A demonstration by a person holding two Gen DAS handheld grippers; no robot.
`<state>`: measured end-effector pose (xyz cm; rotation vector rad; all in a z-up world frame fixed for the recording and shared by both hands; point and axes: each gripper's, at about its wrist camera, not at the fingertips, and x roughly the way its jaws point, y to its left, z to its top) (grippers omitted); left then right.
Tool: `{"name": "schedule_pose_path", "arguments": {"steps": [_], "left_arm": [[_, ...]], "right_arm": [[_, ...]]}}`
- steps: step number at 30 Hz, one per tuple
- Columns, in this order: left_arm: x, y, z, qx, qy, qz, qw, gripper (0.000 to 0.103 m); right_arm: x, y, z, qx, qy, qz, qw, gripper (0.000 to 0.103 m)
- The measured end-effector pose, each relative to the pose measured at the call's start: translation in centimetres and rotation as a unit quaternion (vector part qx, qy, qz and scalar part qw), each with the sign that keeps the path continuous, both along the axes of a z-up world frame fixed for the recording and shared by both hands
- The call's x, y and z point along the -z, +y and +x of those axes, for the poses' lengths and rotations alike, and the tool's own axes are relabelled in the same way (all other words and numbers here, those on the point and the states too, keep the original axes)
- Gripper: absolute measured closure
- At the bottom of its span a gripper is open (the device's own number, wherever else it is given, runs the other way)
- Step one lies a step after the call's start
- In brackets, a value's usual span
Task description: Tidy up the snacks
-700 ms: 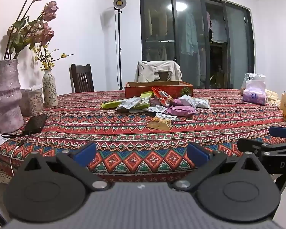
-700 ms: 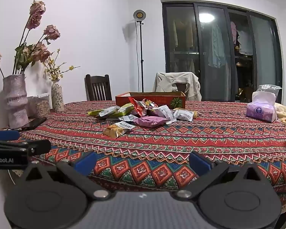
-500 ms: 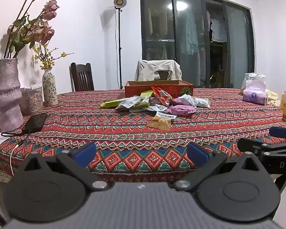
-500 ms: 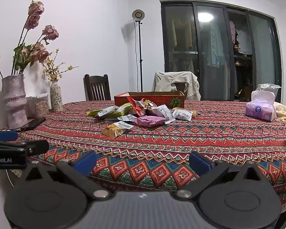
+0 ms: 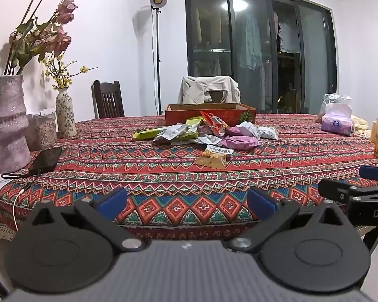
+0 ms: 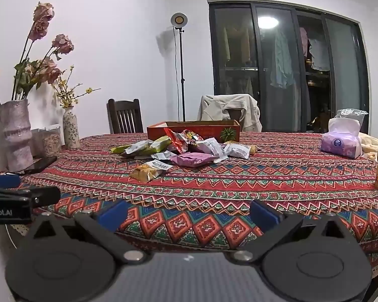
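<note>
Two grippers, both at the near table edge w/ jaws spread wide and nothing between the blue pads: left gripper, right gripper. They sit side by side, each showing at the edge of the other's view.

Nearest task item is one gold-brown foil snack packet w/ a white label, lying flat on the red patterned tablecloth, apart from the heap and on its near side. It's straight ahead and slightly right of the left gripper; from the right wrist view it's ahead and to the left. Long axis looks roughly diagonal to both, label end pointing away. Neither hand is clearly nearer; I'd guess the left has the straighter line.

Behind it, the loose snack pile: approx. 2 purple pouches, 2–3 green packets, 1 red wrapper, several white sachets — overlap makes an exact count impossible.

Just beyond, touching the pile's far side, one shallow red cardboard box, open top, prob. the destination.

Nothing sorted yet, by the look of it; next move needs a forward reach over the cloth.
</note>
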<state>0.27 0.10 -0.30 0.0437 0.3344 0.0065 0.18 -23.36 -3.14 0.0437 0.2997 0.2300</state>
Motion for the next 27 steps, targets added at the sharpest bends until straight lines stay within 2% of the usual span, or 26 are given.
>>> {"name": "schedule_pose_path", "arguments": {"steps": [27], "left_arm": [[-0.06,0.21,0.03,-0.001,0.002,-0.006,1.0,0.0]], "right_arm": [[0.39,0.19,-0.08,0.005,-0.002,0.0,1.0,0.0]]}}
